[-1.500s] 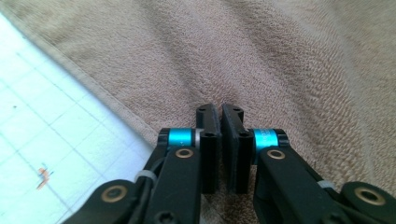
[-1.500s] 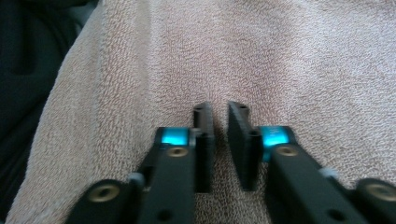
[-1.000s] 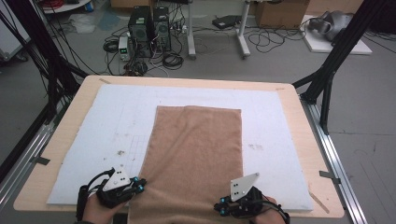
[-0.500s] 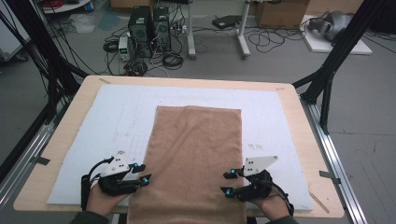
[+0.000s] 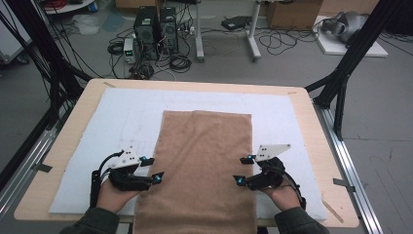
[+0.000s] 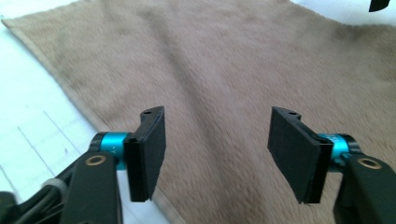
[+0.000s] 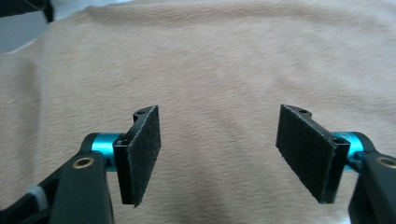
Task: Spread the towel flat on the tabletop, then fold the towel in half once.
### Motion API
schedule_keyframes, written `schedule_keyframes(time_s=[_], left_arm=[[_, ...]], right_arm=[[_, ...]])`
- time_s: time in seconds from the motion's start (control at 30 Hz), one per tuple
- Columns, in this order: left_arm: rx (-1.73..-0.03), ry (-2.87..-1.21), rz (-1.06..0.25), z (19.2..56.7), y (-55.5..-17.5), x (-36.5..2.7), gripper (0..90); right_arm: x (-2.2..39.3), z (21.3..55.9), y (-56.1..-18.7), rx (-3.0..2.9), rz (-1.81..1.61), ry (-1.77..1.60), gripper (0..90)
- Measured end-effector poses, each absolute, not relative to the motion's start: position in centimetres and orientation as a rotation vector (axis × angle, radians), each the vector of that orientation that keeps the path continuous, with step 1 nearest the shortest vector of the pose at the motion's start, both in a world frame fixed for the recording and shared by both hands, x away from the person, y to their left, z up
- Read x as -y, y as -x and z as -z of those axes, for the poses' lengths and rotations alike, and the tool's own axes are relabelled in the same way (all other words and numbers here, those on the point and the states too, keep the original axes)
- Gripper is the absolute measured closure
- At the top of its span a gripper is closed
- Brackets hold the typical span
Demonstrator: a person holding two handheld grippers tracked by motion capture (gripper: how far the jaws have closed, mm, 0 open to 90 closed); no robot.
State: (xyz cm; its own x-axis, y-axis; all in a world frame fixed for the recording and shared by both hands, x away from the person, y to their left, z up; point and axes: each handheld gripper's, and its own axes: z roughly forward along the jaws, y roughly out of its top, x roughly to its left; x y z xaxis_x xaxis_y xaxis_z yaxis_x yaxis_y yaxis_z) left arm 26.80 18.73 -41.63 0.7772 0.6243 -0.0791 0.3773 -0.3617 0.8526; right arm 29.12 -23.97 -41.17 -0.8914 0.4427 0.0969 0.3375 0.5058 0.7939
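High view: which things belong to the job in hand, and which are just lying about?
In use:
- brown towel, spread flat
- left hand-held gripper, open at the towel's left edge
- right hand-held gripper, open at its right edge
- white mat under the towel

Lying about:
- computer towers on the floor
- cables
- cardboard box

A wooden table [image 5: 65,146] carries a white sheet [image 5: 126,112], seemingly foam, under a tan towel [image 5: 204,161].

Black tongs [image 6: 224,158], teal collars, brass screws, grey triangular plates; dark olive sleeves [image 5: 95,223].
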Motion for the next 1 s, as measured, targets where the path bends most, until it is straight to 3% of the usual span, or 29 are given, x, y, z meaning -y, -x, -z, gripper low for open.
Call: schedule_keyframes(time_s=[0.7,1.0], left_arm=[[-0.783,-1.987,-0.382,39.0,-32.7,-17.6,36.5],[-0.822,-1.944,-0.409,36.6,-36.8,-17.7,37.1]], right_arm=[[24.8,38.9,-33.7,-2.583,-1.265,-0.711,27.7],[25.5,36.5,-37.7,-2.545,-1.224,-0.730,27.3]])
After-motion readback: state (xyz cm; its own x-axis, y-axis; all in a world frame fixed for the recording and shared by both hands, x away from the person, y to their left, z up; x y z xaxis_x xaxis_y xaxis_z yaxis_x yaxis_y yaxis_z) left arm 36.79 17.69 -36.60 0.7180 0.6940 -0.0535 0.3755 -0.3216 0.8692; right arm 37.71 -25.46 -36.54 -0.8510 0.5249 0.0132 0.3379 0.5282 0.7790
